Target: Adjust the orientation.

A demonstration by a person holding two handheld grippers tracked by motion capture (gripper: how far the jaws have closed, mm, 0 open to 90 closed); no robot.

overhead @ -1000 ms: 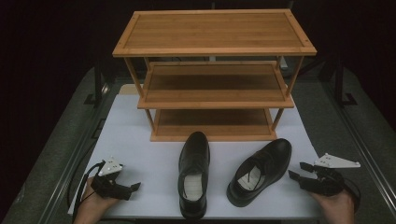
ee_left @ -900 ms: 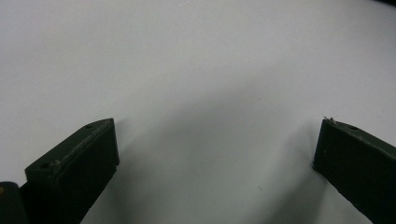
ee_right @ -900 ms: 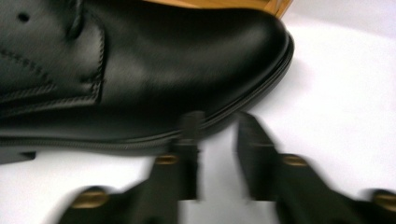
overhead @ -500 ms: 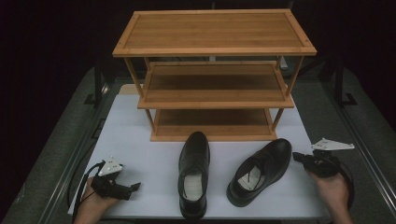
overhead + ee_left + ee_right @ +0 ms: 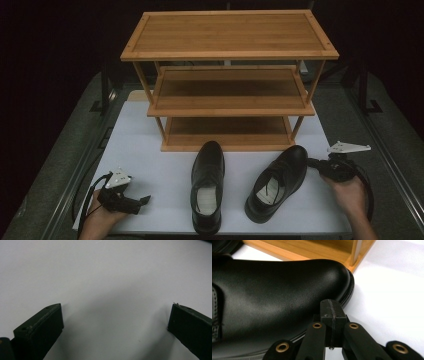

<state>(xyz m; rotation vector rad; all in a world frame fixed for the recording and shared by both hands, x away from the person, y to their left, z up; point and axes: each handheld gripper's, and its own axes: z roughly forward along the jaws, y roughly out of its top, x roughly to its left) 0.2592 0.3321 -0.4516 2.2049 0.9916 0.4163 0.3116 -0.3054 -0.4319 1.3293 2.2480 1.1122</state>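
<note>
currently the right gripper (image 5: 320,165) sits at the right side of the white worktop (image 5: 150,150), held in the person's right hand (image 5: 350,195), its jaws pressed flat together with nothing between them. in the right gripper view the closed tips (image 5: 332,312) rest against the toe of the right-hand glossy black leather lace-up shoe (image 5: 274,302), at the welt near the sole edge; contact looks real but the exact touch line is partly hidden by the jaws themselves. the jaws were closing within the last second and are now fully shut.

from the high view that shoe (image 5: 277,182) lies angled, toe toward the lower right foot of the three-tier bamboo shoe rack (image 5: 230,50), heel toward the person. its toe is just beside the rack's bottom shelf, not on it. a second matching black leather shoe (image 5: 207,185) lies to its left, pointing straight at the rack, toe near the bottom shelf front. the two shoes are apart, not touching.

left gripper (image 5: 142,201) rests low at the near left of the worktop in the left hand (image 5: 100,220), well apart from both shoes. in the left gripper view its jaws are spread wide over bare white surface, holding nothing.
</note>
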